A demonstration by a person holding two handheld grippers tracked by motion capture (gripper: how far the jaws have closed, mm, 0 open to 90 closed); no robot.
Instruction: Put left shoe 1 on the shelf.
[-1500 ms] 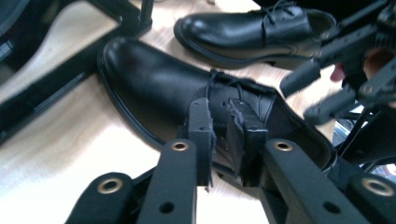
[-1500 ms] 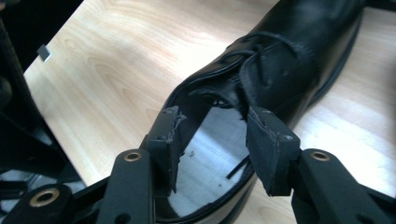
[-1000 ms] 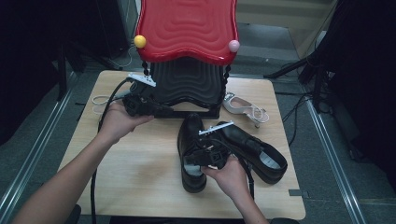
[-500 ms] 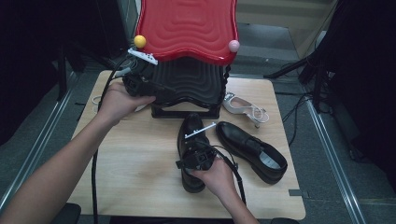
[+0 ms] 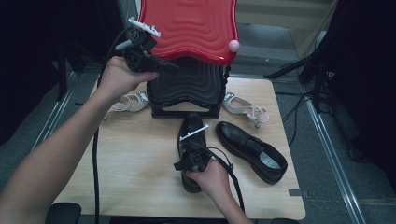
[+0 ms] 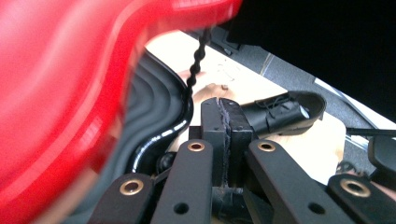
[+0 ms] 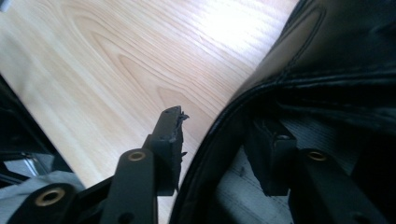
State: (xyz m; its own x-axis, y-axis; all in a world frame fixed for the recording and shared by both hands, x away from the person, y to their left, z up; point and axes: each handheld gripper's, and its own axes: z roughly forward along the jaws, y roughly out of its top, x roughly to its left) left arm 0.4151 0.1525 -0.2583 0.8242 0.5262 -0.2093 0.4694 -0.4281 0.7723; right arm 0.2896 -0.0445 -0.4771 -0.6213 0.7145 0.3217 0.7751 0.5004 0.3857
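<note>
Light from above brightens the tabletop (image 5: 140,154) while the surroundings stay dark; the red tray (image 6: 60,93) blurs close up; glare whitens the wood.

Second black shoe (image 5: 252,151) on wooden table (image 5: 130,158); white sandals (image 5: 243,108) flank red-topped rack (image 5: 189,28).

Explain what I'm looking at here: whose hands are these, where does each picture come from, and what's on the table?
A person holds hand-held tongs in each hand. The high view looks down on the wooden table; the other two pictures come from cameras riding on the tongs. The left tongs, shut and empty, are raised beside a red-topped shoe rack. The right tongs straddle the rim of a black shoe, one jaw inside, one outside; whether they press on it I cannot tell. A second black shoe lies beside it, and two pale sandals flank the rack.
</note>
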